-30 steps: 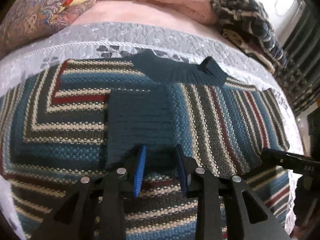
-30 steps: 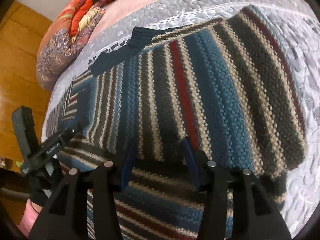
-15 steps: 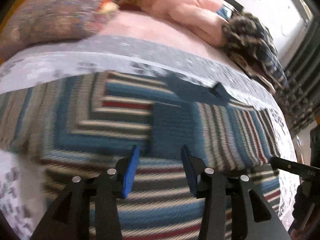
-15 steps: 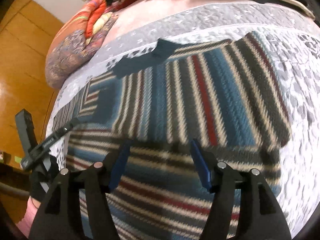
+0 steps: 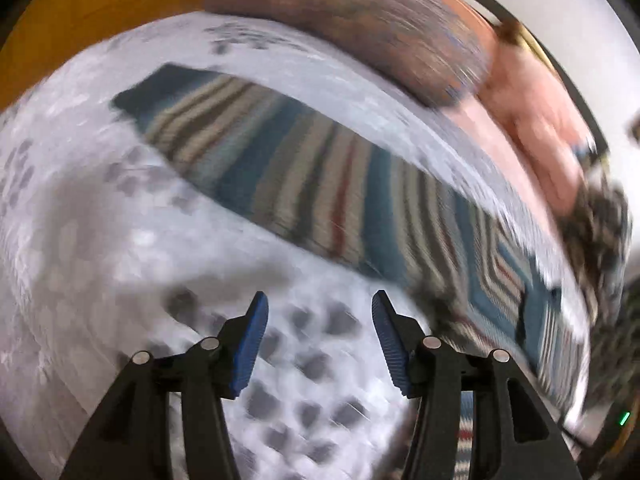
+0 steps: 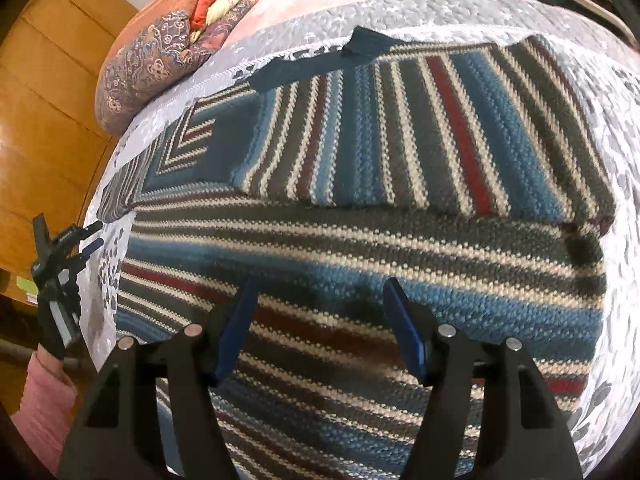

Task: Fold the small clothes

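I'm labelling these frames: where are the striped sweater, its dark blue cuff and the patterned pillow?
striped sweater (image 6: 400, 264): right wrist view, on a blue stripe of its body.
dark blue cuff (image 6: 370, 44): right wrist view, on the ribbed sleeve end.
patterned pillow (image 6: 156, 60): right wrist view, on its purple paisley face.

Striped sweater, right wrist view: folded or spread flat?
Partly folded. One striped panel of the striped sweater lies doubled over the body, its edge running across; a dark blue cuff sticks out at the top.

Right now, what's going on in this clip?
A person with a handheld gripper in each hand is folding a striped knit sweater spread on a grey quilted bedspread. One side with its dark blue cuff already lies folded across the body. Both grippers are open and hold nothing: the right gripper hovers over the sweater's lower part, while the left gripper points at bare bedspread beside the sweater, in a blurred view.
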Tool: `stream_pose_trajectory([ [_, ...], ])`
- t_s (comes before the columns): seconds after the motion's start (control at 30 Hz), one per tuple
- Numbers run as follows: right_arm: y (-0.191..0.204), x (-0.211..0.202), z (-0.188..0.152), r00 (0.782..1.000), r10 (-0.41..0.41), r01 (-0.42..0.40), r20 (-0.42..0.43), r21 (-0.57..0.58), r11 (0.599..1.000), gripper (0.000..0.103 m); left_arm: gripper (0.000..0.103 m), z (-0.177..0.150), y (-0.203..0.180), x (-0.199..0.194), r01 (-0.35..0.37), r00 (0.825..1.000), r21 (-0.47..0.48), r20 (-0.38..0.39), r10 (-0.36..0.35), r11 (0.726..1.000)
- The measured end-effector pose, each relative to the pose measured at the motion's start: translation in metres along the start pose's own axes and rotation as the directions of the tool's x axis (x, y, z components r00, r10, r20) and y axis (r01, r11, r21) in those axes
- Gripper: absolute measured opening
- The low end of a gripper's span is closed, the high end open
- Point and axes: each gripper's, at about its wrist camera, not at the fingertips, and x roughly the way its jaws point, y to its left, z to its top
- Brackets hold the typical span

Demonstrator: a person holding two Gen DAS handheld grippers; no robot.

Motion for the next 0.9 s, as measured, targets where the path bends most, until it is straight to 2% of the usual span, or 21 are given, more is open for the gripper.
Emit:
stream_pose_trajectory([
  [0.17,-0.007,0.008,-0.002,1.000,-0.012,0.012,-0.003,0.027,1.000,0.065,0.053,0.030,0.053,0.014,0.033,0.999,-0.168,0.018,-0.031,0.985],
  [0.2,-0.007,0.009,-0.002,1.000,-0.017,0.017,-0.004,0.027,0.999,0.065,0.053,0.036,0.060,0.017,0.060,0.998,-0.195,0.034,-0.055,0.979],
  [0.47,-0.007,0.020,-0.003,0.999,-0.051,0.051,-0.009,0.016,0.999,0.065,0.053,0.068,0.075,0.036,0.126,0.989,-0.284,0.105,-0.099,0.951],
  [0.53,-0.007,0.021,-0.003,0.998,-0.054,0.054,-0.010,0.018,0.998,0.066,0.047,0.074,0.075,0.041,0.117,0.990,-0.293,0.112,-0.088,0.949],
  [0.6,-0.007,0.022,-0.002,0.998,-0.054,0.054,-0.009,0.022,0.998,0.067,0.028,0.080,0.075,0.045,0.090,0.992,-0.284,0.111,-0.061,0.955],
  [0.77,-0.006,0.023,0.000,0.998,-0.057,0.057,-0.009,0.020,0.998,0.066,0.016,0.081,0.078,0.042,0.082,0.992,-0.272,0.119,-0.051,0.959],
  [0.9,-0.007,0.022,0.000,0.999,-0.051,0.051,-0.008,0.025,0.998,0.065,0.013,0.082,0.070,0.035,0.066,0.989,-0.229,0.141,-0.034,0.971],
])
